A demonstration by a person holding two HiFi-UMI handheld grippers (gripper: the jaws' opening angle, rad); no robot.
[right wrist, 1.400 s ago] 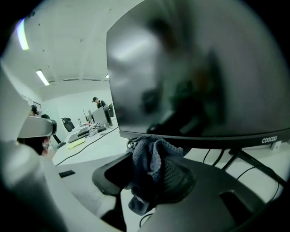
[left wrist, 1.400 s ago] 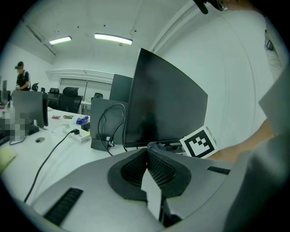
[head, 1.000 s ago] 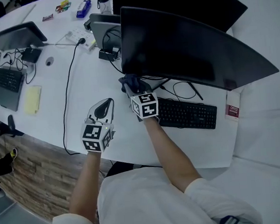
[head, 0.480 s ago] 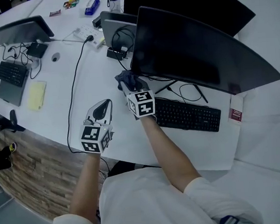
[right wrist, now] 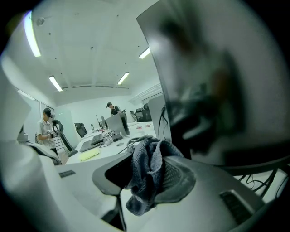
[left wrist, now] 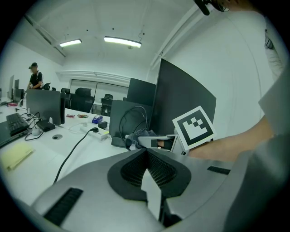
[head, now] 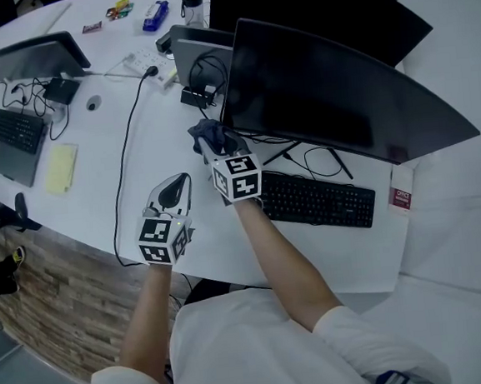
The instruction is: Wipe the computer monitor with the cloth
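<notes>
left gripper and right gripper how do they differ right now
The right gripper is shut on the cloth; the left gripper is shut with nothing in it. The right gripper sits by the lower left corner of the monitor; the left gripper lies nearer the edge of the table. Both carry marker cubes.

The head view was dim, with a cold blue cast and soft shadows on the white desk (head: 159, 127). Both gripper views bowed and blackened toward their corners. Ceiling strip lights (left wrist: 122, 41) glared at upper left; the monitor (right wrist: 208, 90) at the right gripper view's right was blurred.
</notes>
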